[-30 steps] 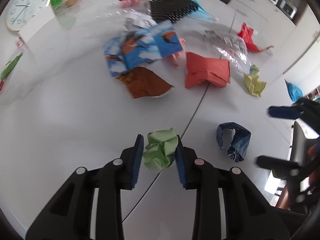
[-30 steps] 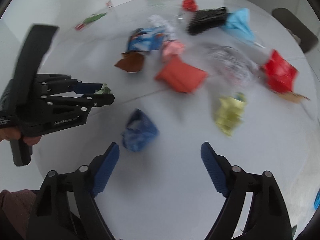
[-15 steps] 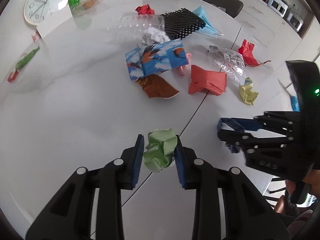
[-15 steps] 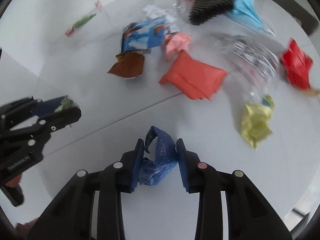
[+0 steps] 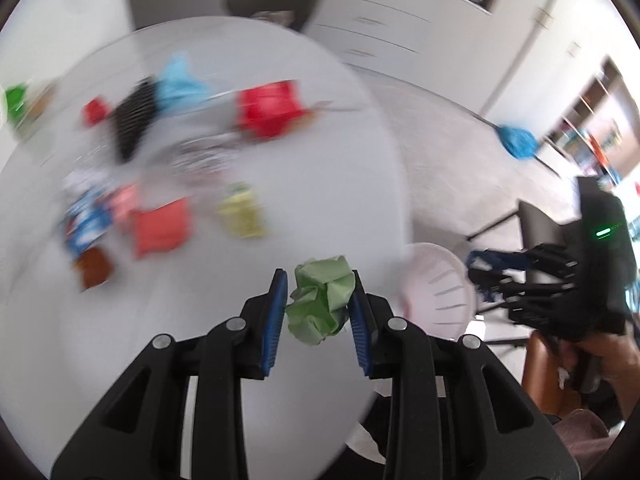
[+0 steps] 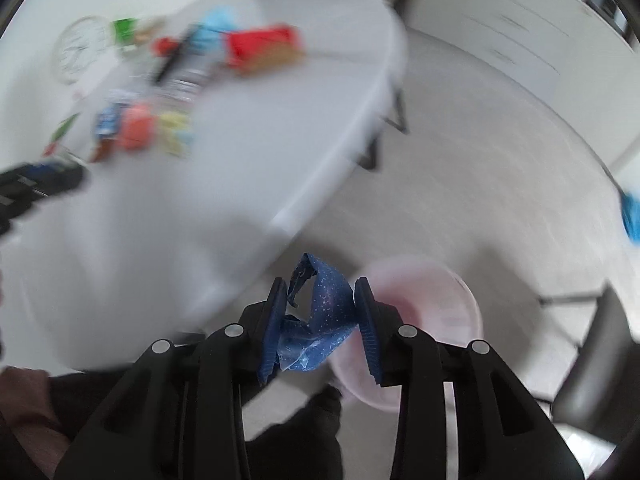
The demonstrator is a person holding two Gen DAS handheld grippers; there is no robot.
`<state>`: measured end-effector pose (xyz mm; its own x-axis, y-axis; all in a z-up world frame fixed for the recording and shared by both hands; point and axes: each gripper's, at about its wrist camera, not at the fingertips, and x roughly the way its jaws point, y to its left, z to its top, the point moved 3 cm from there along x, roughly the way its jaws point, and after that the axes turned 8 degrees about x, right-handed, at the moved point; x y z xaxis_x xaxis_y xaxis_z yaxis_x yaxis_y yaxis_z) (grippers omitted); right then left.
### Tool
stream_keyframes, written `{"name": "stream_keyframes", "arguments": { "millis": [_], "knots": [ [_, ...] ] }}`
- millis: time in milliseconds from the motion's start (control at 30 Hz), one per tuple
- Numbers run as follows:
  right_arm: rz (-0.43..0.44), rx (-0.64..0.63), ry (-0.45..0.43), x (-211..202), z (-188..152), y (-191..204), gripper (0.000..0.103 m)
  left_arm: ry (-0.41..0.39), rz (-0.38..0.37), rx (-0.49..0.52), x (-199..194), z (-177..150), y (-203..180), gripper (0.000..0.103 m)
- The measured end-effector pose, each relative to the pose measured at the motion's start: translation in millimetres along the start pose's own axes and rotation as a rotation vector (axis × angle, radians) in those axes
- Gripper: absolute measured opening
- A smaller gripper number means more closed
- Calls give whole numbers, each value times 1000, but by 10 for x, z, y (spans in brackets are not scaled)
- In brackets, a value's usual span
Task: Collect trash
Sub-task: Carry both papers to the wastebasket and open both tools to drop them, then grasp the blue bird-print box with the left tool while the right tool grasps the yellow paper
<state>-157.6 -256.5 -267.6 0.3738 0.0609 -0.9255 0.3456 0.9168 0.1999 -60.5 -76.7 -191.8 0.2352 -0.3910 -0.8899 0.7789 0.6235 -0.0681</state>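
Item: two pieces of trash in transit to a pale pink bin standing on the floor just off the edge of the white desk. Left tool clamped on a crumpled green paper wad, held above the desk's near rim; bin rim at about three o'clock from the wad, just beyond the edge. Right tool clamped on a folded dark blue starred wrapper, its jaws having just been opening slightly with the wrapper between them; bin mouth directly behind, spreading toward three o'clock. Right tool judged the nearer, near enough to drop; left needed a further carry rightward. Remaining litter lay blurred on the far desk.
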Motion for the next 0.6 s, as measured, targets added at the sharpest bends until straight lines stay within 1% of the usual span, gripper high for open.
{"name": "stream_keyframes", "arguments": {
  "millis": [33,67,100,133,167,200,267,300,333,367,400,433,467,533,600],
  "knots": [
    [-4,21,6,23,-79,-160,40,3,-16,32,51,69,-168,30],
    [-8,49,32,139,-173,-326,42,5,-34,55,97,118,-310,30],
    [-9,68,52,234,-234,-432,58,15,-50,75,155,165,-444,30],
    [-11,98,77,347,-312,-576,70,28,-68,98,227,210,-598,30],
    [-25,118,88,393,-356,-664,84,38,-94,115,274,230,-746,30],
    [-47,145,88,422,-400,-768,88,52,-116,127,335,256,-867,30],
    [-66,212,81,385,-463,-987,93,66,-142,167,453,318,-1149,33],
    [-68,243,73,324,-496,-1099,96,72,-152,187,498,337,-1266,37],
    [-72,262,63,266,-520,-1188,98,80,-156,206,558,358,-1408,45],
    [-84,287,43,153,-565,-1320,99,84,-173,221,610,376,-1538,51],
    [-95,302,29,71,-601,-1400,100,86,-179,229,647,384,-1617,64],
    [-109,315,18,-2,-627,-1469,100,91,-184,238,692,399,-1718,79],
    [-125,328,1,-93,-667,-1612,100,95,-192,246,728,416,-1804,89],
    [-148,345,-25,-235,-711,-1787,100,100,-211,255,785,447,-1947,95],
    [-161,354,-39,-323,-723,-1917,100,121,-230,253,831,465,-2046,95]
  ]
}}
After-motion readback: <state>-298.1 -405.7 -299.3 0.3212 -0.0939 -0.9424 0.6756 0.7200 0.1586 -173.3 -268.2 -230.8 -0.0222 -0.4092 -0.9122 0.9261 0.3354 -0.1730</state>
